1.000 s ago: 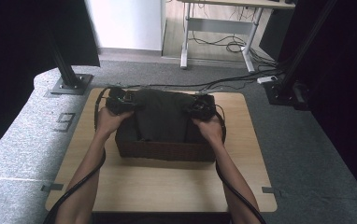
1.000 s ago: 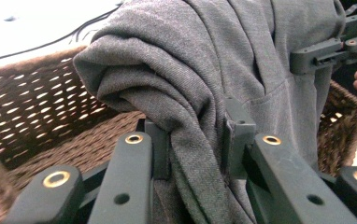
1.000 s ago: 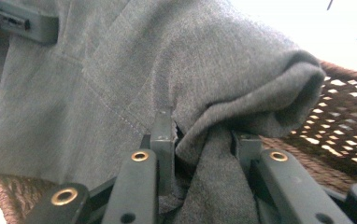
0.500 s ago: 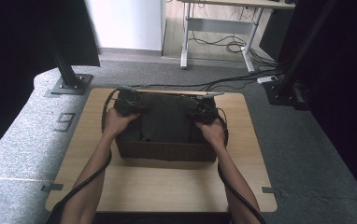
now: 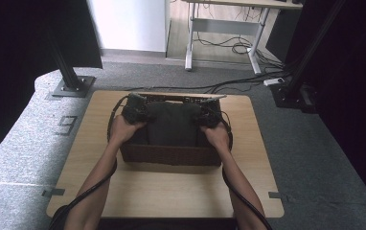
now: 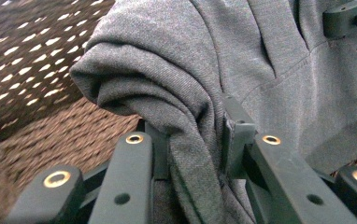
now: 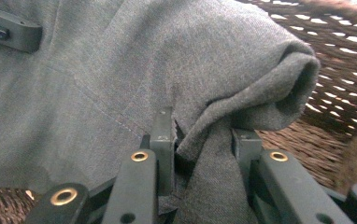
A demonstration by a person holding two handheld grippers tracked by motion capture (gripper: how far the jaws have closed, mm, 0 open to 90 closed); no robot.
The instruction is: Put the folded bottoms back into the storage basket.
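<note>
While both grippers pinch it, grey cloth (image 5: pixel 171 125) spans basket (image 5: pixel 171 155) left-right.

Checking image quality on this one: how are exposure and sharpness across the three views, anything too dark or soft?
High view: sides fall to black, and the folded grey cloth reads as a dark mass inside the brown woven basket. Left gripper view: cloth weave crisp, nearest part of the left gripper slightly soft. Right gripper view: evenly lit, right gripper sharp, bright specks through the basket weave.

You hold a folded grey garment (image 5: pixel 171 125) inside the dark wicker basket (image 5: pixel 171 155): the left gripper (image 6: pixel 195 140) pinches one bunched fold, the right gripper (image 7: pixel 202 135) the opposite one.
</note>
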